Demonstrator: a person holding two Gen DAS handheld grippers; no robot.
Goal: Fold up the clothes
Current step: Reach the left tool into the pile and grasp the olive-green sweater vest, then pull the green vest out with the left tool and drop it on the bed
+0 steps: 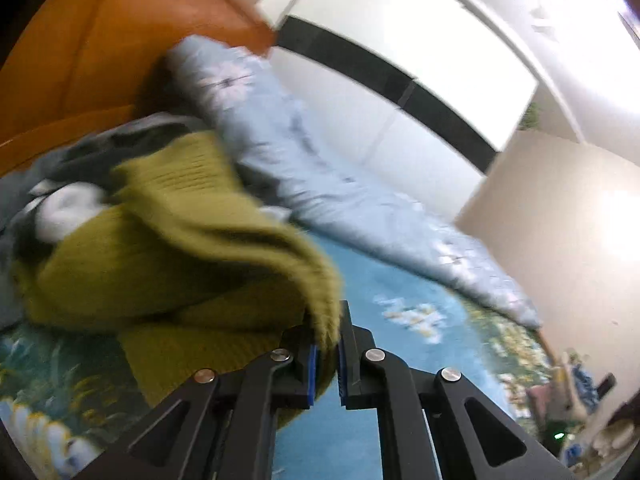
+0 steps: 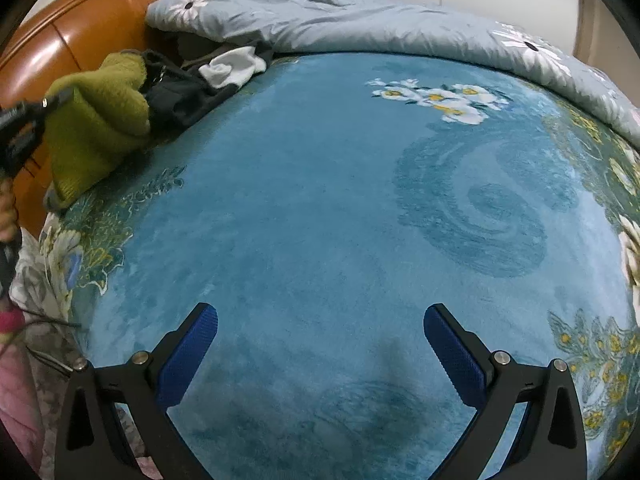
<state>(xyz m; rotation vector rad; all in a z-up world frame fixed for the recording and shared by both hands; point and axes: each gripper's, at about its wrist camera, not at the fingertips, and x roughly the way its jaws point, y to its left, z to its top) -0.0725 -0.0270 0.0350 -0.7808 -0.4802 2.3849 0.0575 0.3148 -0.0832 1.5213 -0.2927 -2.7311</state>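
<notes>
- Left gripper (image 1: 328,354) is clamped on just a thin edge of the olive knit sweater (image 1: 192,248), so that hem could easily slip out.
- Right gripper (image 2: 320,356) hangs wide open over the blue bedspread (image 2: 320,200), holding nothing.
- Sweater's bulk sits by the clothes pile (image 2: 208,76) near the headboard (image 2: 80,28), so it might drag those along.

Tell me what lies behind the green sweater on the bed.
Behind the green sweater lie dark clothes and a white garment, against the quilt. Anything beneath them is hidden.
</notes>
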